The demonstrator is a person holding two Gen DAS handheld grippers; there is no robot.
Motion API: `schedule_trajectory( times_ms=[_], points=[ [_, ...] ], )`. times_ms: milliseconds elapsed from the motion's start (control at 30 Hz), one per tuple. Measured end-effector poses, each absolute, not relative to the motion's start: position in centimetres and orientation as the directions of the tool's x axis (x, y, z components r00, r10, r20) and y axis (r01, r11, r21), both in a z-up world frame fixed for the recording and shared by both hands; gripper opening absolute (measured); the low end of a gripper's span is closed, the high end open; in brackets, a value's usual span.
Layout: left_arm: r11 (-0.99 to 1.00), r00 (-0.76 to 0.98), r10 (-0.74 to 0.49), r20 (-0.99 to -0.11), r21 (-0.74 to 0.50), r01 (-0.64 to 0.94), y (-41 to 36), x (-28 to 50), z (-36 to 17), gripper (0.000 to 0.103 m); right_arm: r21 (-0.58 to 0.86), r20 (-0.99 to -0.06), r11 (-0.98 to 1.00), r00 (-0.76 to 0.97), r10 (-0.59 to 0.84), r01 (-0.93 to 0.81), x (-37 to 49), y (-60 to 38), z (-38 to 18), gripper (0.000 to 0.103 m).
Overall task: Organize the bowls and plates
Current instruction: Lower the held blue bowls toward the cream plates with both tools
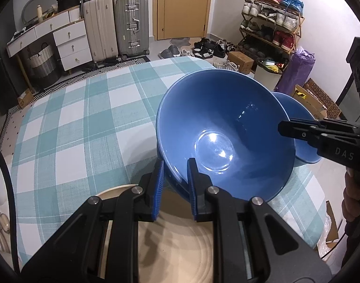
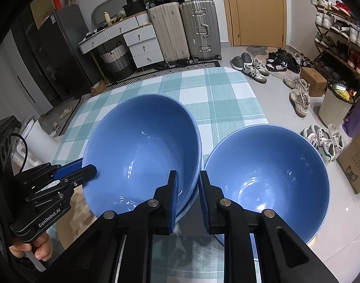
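A: Holding the blue bowl (image 1: pixel 215 122) from two sides now. Gripping its near rim with the jaws of the left gripper (image 1: pixel 174 172), closed on it. Gripping its right rim with the jaws of the right gripper (image 2: pixel 188 184), closed on it too.

B: Hanging where, exactly?

A: Over the near right part of the table (image 1: pixel 74 118), directly over a lower bowl (image 2: pixel 200 162) of the same colour. Cannot tell whether touching it already or not.

B: So, probably nesting one into the other. Risky?

A: Could be. Pinching only a thin, glossy rim on each side, so could slip out when lowering unevenly. Could also strike the lower rim hard and chip it, or land crooked and rock instead of sitting flat.

B: And on the right side?

A: Must watch another blue bowl (image 2: pixel 269 176), standing just beside and, as it seems, close to the right edge of the table. Could knock it with the outer finger of the right gripper and push it toward the floor.

B: Anything on the near side?

A: Must mind also the beige plate (image 1: pixel 175 247), lying right under the left gripper. Could bump it when going lower. Better to keep level, to go down slowly, and to release both sides together only after feeling full contact.
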State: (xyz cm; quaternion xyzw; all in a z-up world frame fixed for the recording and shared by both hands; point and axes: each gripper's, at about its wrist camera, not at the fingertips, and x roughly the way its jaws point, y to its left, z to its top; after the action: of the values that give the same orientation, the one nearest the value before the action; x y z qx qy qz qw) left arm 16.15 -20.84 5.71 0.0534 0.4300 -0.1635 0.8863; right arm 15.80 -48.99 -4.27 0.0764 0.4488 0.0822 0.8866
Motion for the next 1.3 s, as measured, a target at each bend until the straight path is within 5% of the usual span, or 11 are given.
schedule_trajectory(
  times_ms=[1300],
  points=[
    [0.94,0.561,-0.199,-0.803,0.005,0.341,-20.7,16.0,3.9,0.017,0.127,-0.803,0.986,0.573,0.164,-0.105,16.0,-48.4,-5.5,0.02]
  ],
)
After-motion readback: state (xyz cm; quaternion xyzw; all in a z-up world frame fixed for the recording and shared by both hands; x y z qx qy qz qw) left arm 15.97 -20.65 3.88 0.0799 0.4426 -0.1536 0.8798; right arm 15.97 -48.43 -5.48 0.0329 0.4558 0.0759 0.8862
